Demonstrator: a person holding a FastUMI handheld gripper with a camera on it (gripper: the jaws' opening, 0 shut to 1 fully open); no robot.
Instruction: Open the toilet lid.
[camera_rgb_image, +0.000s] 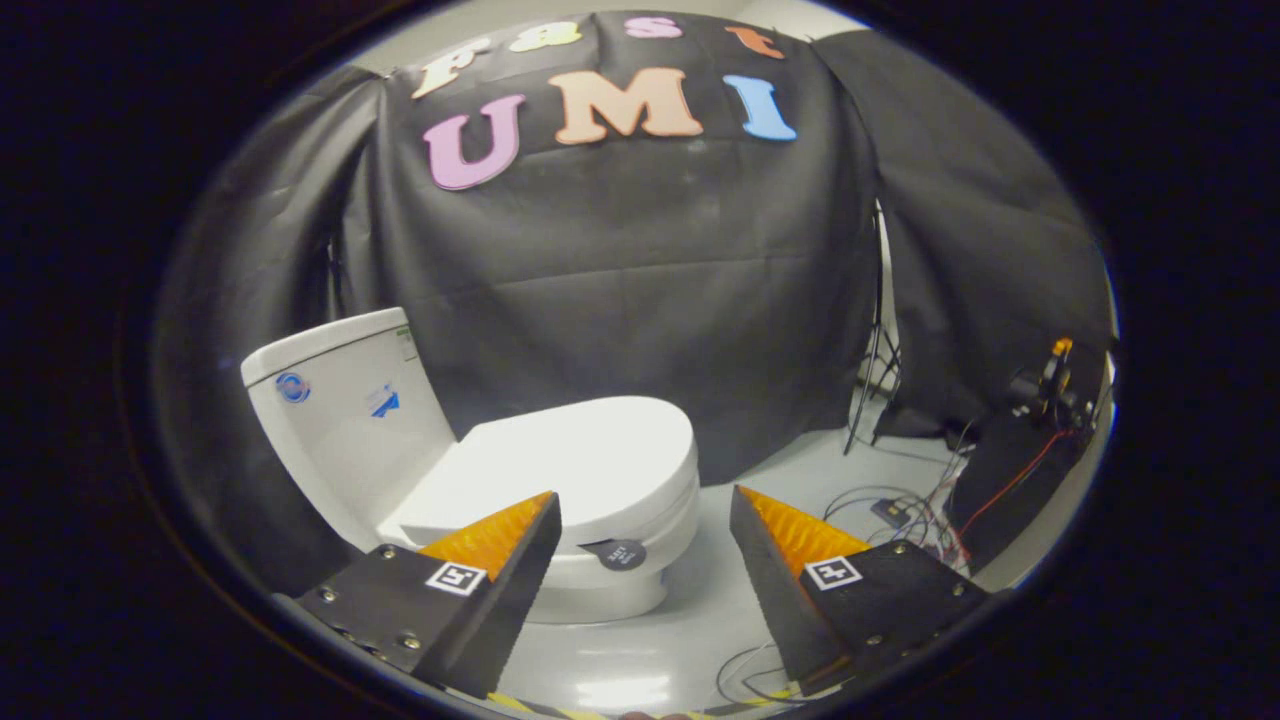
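Both fingers of your tongs (640, 505) stand spread and hold nothing, just short of the toilet (420, 440), whose lid (580, 455) lies closed.

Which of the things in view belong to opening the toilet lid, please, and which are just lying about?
For the job:
- toilet lid, down and closed
- toilet tank behind it
- gripper, jaws open, holding nothing, short of the lid's front edge

Lying about:
- cables on the floor beyond the right finger
- light stand by the cloth wall
- gear on a black stand
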